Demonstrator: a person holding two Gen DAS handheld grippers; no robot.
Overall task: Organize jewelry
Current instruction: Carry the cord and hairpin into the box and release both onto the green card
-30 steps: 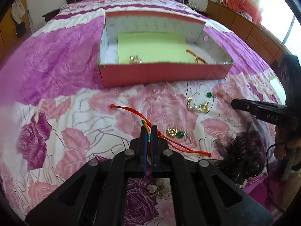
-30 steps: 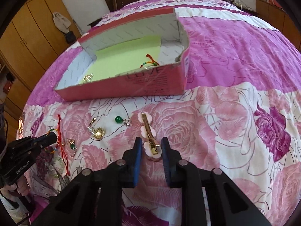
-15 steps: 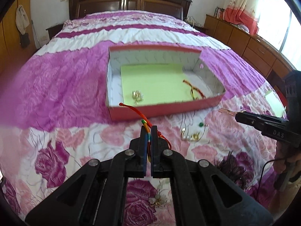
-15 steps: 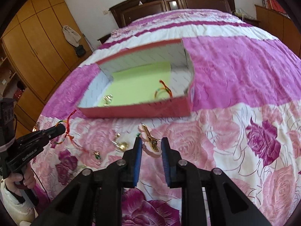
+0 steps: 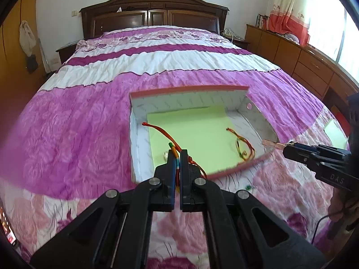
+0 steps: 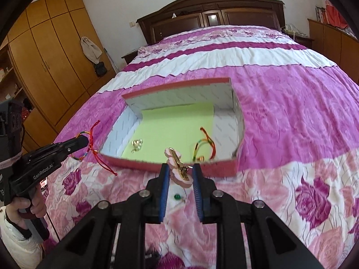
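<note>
A pink open box (image 5: 226, 172) (image 6: 175, 165) with a green lining lies on the bed. A braided bracelet (image 5: 243, 146) (image 6: 203, 145) and a gold earring (image 6: 136, 144) lie inside. My left gripper (image 5: 177, 154) (image 6: 84, 141) is shut on a red string bracelet (image 5: 165, 133) (image 6: 96, 154), held in the air over the box's near left corner. My right gripper (image 6: 179, 172) (image 5: 286, 149) is shut on a pink flower hair clip (image 6: 178, 168) (image 5: 272, 144), held above the box's near right rim.
A green bead earring (image 5: 248, 187) (image 6: 177, 196) lies on the floral bedspread (image 6: 280, 103) in front of the box. The headboard (image 5: 154, 20) is at the far end. A wooden wardrobe (image 6: 49, 67) stands left, drawers (image 5: 298, 60) right.
Both grippers have lifted off the bedspread with their items and moved forward toward the box. The red string has come off the bed and now hangs over the box.
</note>
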